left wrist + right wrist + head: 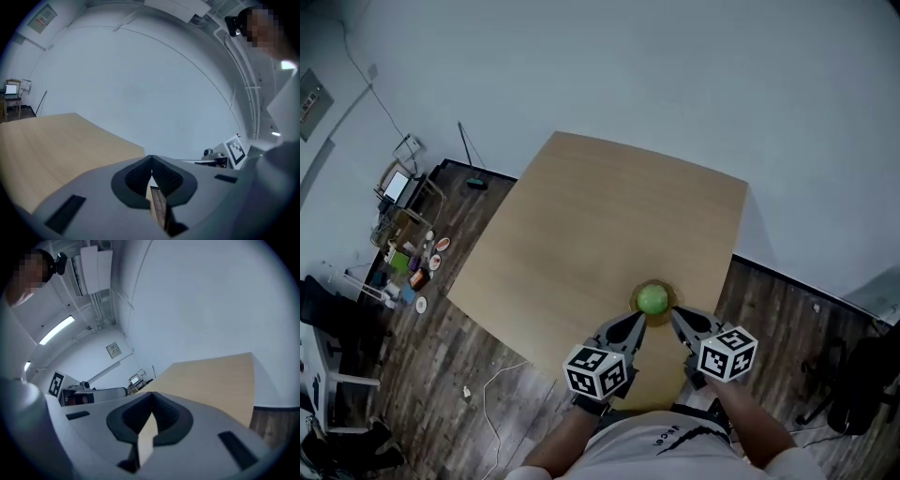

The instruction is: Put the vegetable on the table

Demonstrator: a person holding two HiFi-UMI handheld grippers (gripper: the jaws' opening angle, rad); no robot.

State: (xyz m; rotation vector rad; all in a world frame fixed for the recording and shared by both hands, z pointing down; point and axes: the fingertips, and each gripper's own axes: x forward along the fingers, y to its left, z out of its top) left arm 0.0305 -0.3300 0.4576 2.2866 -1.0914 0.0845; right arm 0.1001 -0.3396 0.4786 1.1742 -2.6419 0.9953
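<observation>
A round green vegetable [652, 299] sits on a small brownish dish [636, 307] near the front edge of the light wooden table [600, 206]. My left gripper [640, 322] is just left of and below it, and my right gripper [674, 315] is just to its right. Neither touches it. In the left gripper view the left gripper [151, 158] has its jaws closed tip to tip with nothing between them. The right gripper [151, 396] looks the same in its own view. Neither gripper view shows the vegetable.
A cluttered cart [405, 246] with a small screen stands on the dark wood floor at the left. A white cable [492, 394] lies on the floor near the table's front left corner. A black chair [862, 380] is at the far right, and a pale wall lies behind the table.
</observation>
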